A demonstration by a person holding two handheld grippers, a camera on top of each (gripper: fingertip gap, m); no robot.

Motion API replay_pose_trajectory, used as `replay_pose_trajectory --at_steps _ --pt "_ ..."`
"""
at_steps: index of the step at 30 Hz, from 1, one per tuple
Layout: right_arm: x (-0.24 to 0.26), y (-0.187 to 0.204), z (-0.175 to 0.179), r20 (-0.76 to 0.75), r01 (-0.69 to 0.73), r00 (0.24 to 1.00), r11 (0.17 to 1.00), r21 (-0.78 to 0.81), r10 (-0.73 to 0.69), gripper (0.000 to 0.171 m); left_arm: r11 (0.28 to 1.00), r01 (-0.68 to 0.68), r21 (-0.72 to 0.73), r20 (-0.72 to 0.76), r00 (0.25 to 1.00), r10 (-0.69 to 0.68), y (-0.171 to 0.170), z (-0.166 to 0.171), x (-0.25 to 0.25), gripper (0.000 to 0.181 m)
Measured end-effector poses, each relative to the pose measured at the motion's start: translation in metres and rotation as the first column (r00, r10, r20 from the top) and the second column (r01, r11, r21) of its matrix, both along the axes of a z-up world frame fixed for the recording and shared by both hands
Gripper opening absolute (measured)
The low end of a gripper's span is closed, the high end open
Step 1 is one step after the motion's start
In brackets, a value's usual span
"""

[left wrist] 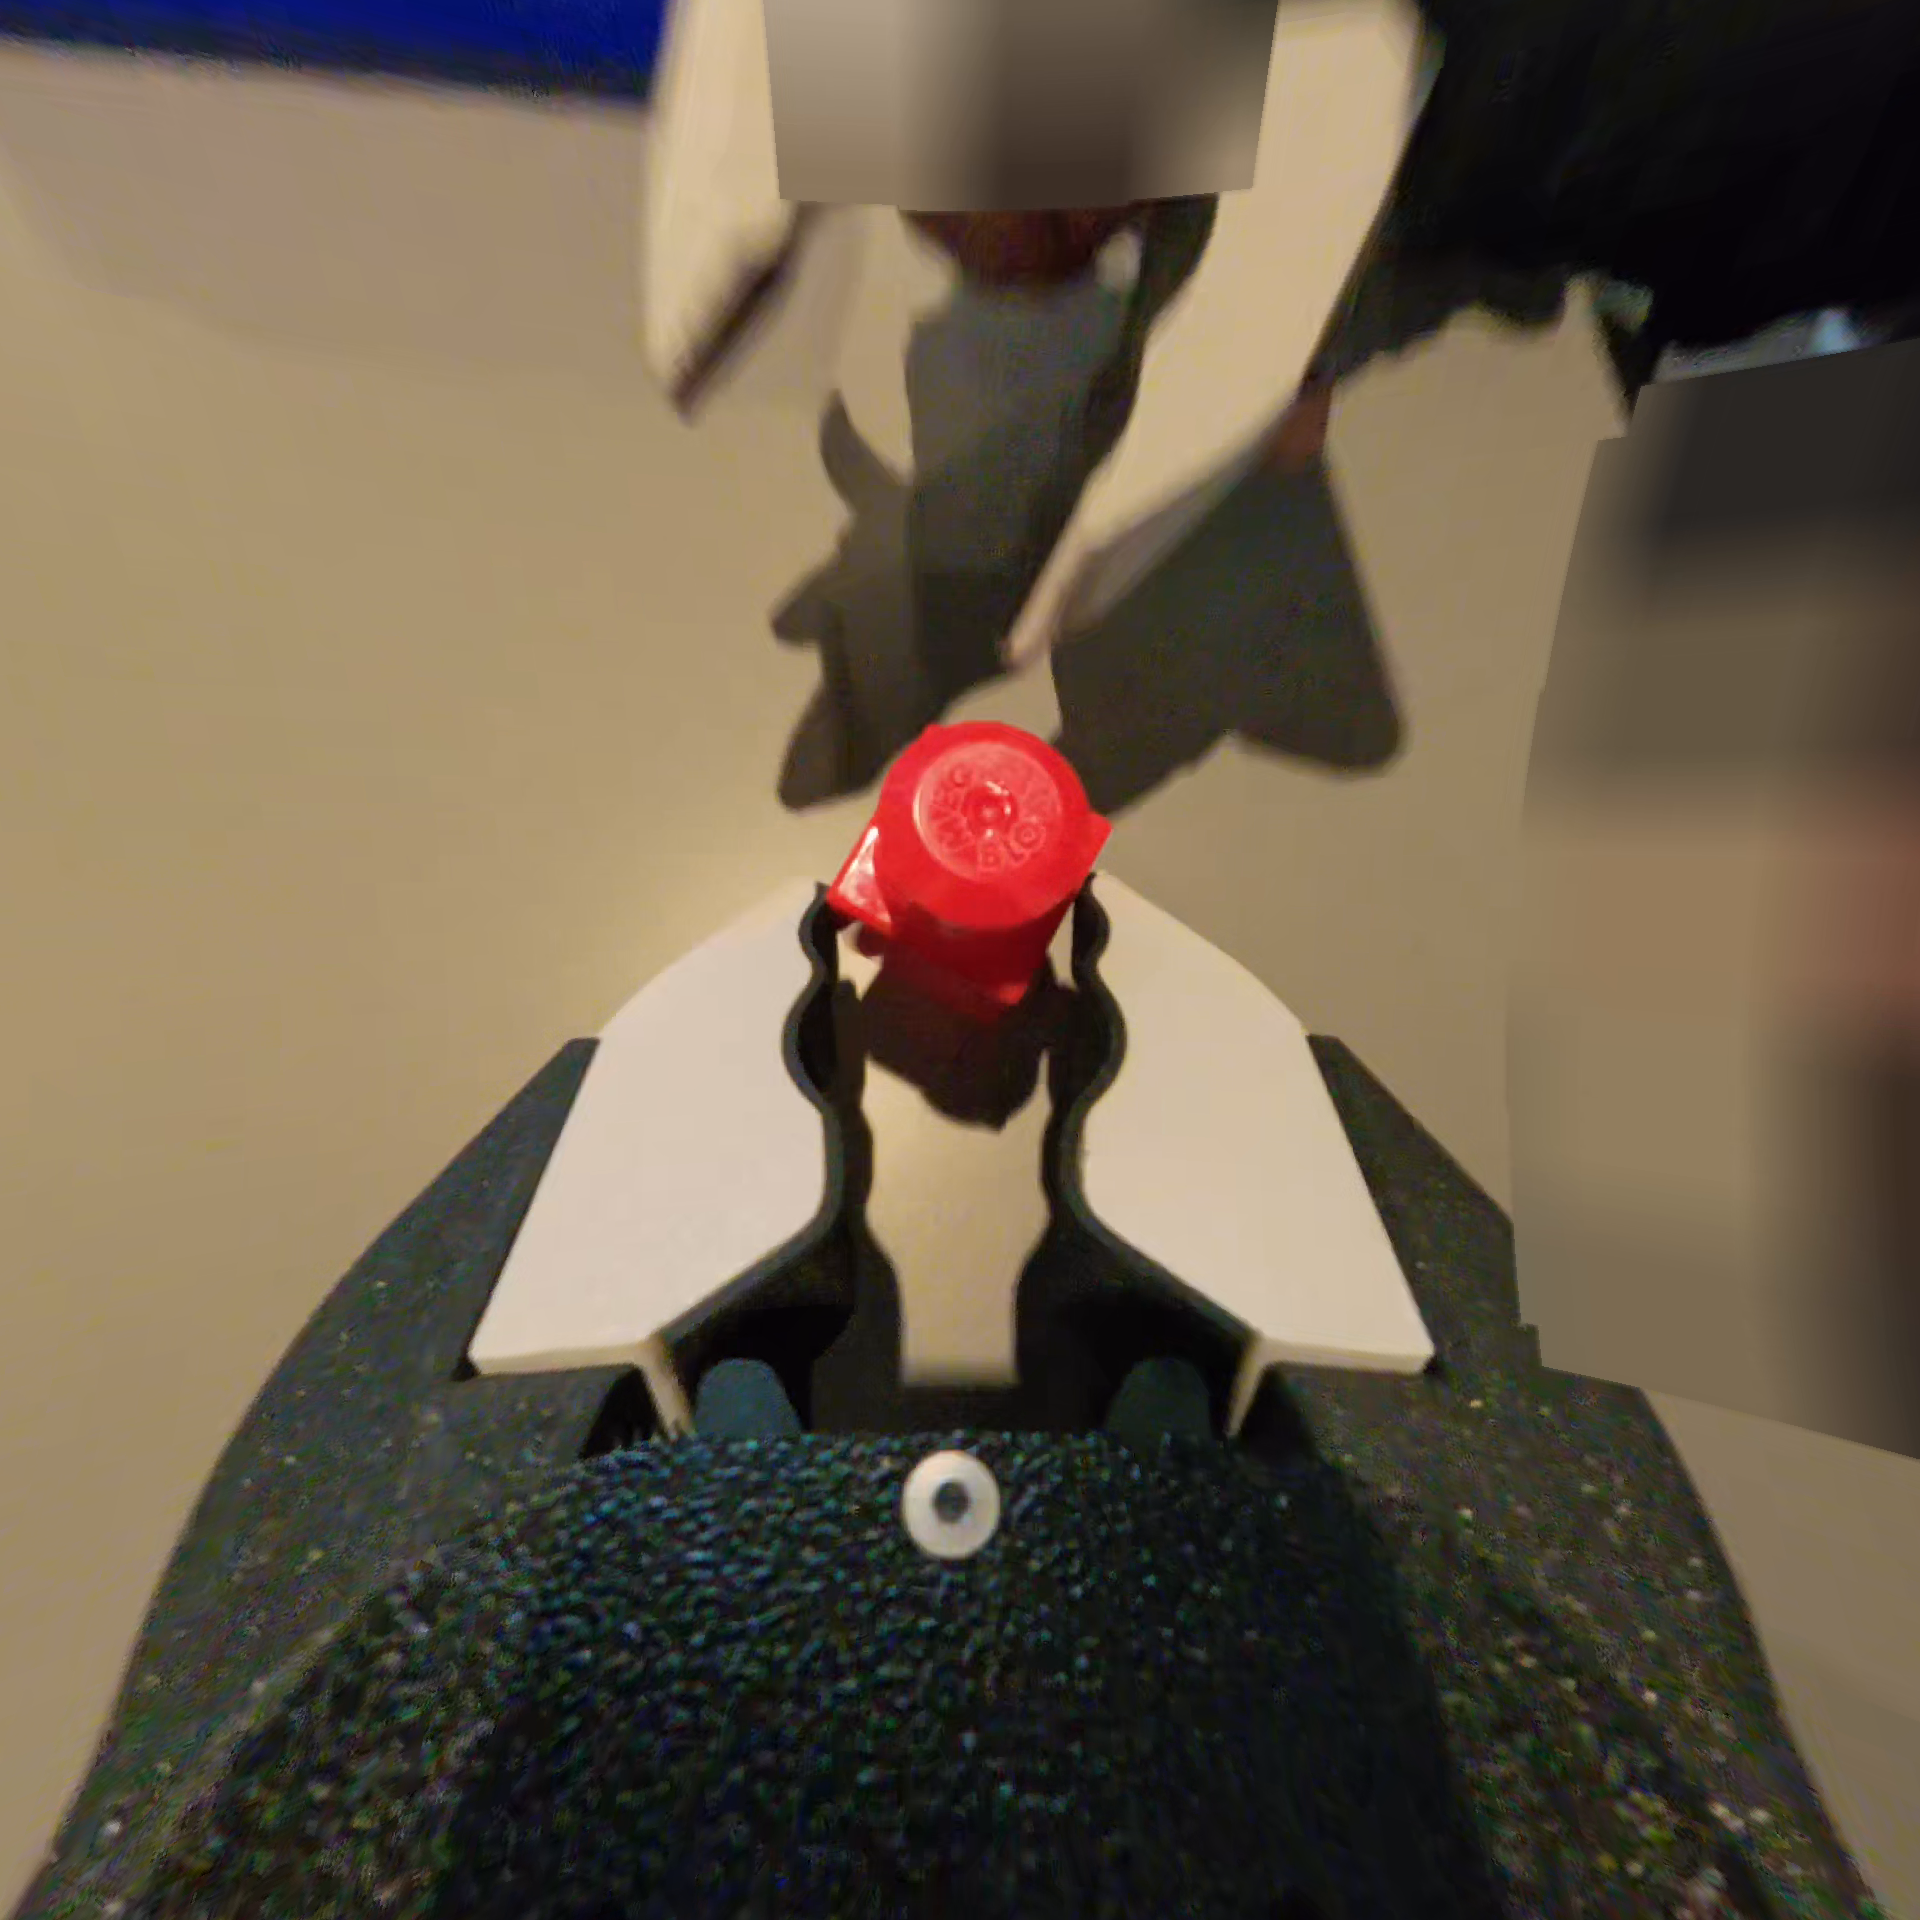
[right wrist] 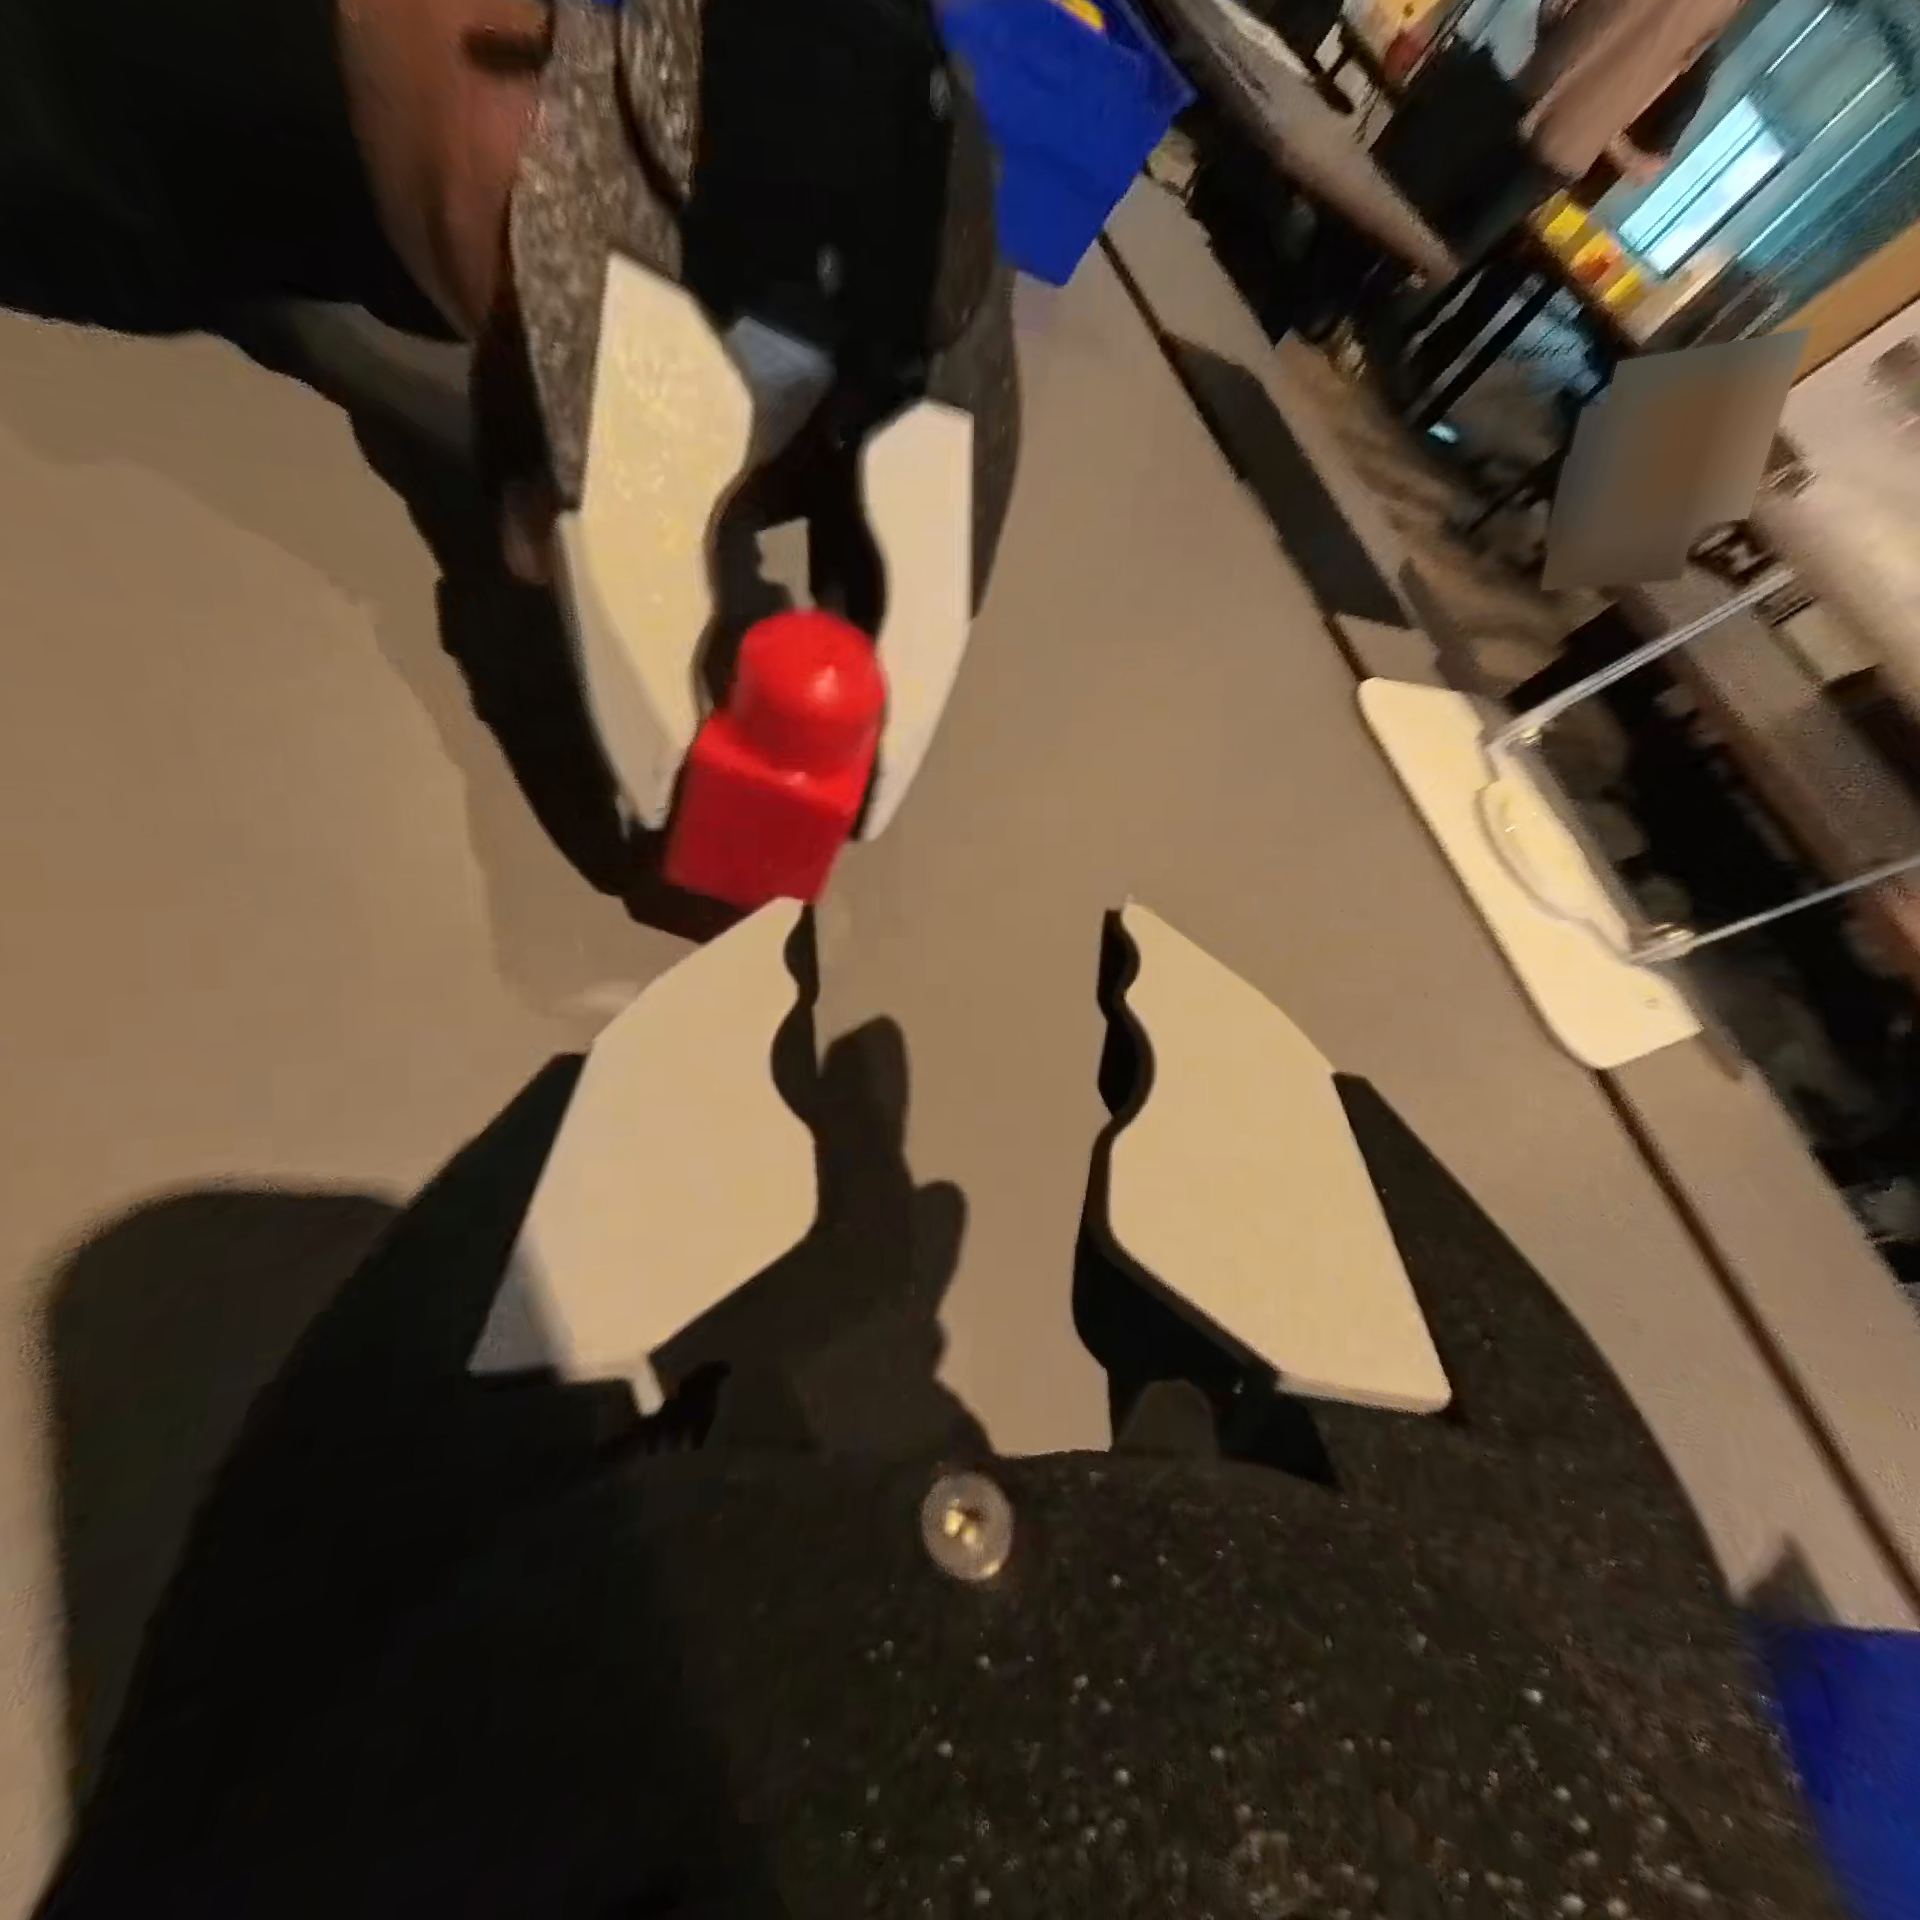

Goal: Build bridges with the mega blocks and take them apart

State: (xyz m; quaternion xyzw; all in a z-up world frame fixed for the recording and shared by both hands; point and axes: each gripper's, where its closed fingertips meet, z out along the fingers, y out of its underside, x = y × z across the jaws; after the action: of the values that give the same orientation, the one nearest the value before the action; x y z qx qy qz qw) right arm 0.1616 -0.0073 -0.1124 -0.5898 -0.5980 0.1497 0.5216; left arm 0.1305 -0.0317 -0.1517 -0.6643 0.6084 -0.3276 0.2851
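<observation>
A small red one-stud block (left wrist: 971, 873) sits between the tips of my left gripper (left wrist: 956, 914), which is shut on it and holds it above the beige table (left wrist: 312, 727), stud pointing away from the camera. In the right wrist view the same red block (right wrist: 774, 769) shows in the left gripper (right wrist: 764, 821), just beyond my right gripper's left fingertip. My right gripper (right wrist: 961, 920) is open and empty above the table. It also shows blurred in the left wrist view (left wrist: 935, 436), facing the block.
A blue bin (right wrist: 1049, 135) stands at the back of the table. A white base with a clear plastic stand (right wrist: 1517, 873) sits by the table's right edge. A person's hand and dark sleeve (right wrist: 208, 156) are at the upper left. Room clutter lies beyond the right edge. Tip to tip, the grippers are about 6 cm apart.
</observation>
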Motion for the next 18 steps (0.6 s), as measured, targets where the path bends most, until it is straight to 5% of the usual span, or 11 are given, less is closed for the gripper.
replay_pose_trajectory --at_steps 6,18 --pt "-0.002 0.000 -0.003 -0.111 -0.031 0.994 0.983 -0.181 0.011 0.059 0.995 -0.096 -0.012 0.339 0.936 0.094 0.016 0.057 0.004 0.042" --pt "-0.011 -0.005 -0.001 -0.141 -0.052 0.990 0.985 -0.166 0.029 0.058 0.996 -0.071 0.051 0.263 0.963 0.055 0.009 0.039 0.019 0.043"
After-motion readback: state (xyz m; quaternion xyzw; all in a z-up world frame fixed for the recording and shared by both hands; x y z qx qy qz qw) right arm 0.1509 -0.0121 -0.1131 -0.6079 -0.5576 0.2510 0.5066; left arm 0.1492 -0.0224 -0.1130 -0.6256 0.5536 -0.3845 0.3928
